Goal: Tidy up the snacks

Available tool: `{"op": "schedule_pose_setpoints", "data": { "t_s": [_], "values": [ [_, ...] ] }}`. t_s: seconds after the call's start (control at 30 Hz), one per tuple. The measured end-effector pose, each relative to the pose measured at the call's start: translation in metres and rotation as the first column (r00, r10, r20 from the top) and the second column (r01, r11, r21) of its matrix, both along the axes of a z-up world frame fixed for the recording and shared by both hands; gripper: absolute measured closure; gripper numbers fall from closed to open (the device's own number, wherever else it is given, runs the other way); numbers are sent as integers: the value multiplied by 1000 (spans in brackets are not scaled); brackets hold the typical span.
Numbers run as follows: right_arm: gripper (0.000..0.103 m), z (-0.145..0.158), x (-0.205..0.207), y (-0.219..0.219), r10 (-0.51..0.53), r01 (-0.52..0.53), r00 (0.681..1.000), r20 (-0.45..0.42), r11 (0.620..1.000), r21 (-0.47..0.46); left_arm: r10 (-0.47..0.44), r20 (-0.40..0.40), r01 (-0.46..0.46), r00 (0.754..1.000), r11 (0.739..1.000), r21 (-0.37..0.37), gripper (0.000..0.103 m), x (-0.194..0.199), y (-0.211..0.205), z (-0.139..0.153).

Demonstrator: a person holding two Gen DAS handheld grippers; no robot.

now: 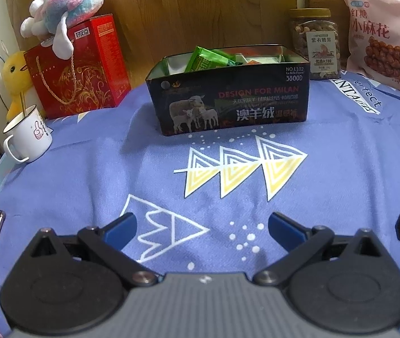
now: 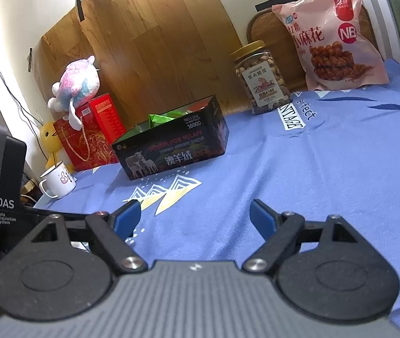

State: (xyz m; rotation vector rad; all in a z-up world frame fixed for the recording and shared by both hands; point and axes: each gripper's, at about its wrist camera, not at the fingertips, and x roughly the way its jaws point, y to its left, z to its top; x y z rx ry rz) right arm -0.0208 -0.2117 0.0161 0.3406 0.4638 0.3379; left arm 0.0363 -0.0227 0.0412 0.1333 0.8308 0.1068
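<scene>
Two labels, black tin (image 1: pixel 228 98) "DESIGN FOR MILAN", pink bag (image 1: pixel 383 39) "NB"

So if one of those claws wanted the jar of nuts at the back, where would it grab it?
Probably around the jar of nuts at mid-body, below the gold lid, coming in level from the front with a finger on each side. It stands upright, its front is unobstructed, and the pink snack bag leans close on its right. Whether the open right gripper spans it, I can't tell.

Bare cloth (image 1: pixel 340 169) lies open up to the tin box (image 1: pixel 228 95).
</scene>
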Motion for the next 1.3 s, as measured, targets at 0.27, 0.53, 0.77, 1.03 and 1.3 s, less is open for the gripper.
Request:
{"op": "schedule_pose_setpoints", "data": {
  "t_s": [0.27,0.53,0.77,1.03,1.3],
  "values": [
    [17,2,-1,5,4,-4,1000,5,1000,-7,-2,9,2,1000,1000,-4,0,-1,1,1],
    [17,1,-2,8,1,-1,1000,0,1000,-3,-18,17,18,1000,1000,-9,0,-3,0,5],
    [17,2,-2,8,-2,2,1000,6,1000,-5,-27,28,27,999,1000,-7,0,-3,-2,7],
    [17,2,-3,7,-7,7,1000,7,1000,-1,-30,33,30,999,1000,-3,0,-4,-2,8],
    [17,1,-4,6,-16,16,1000,7,1000,4,-74,78,74,994,997,-5,0,-10,-5,12]
  ]
}}
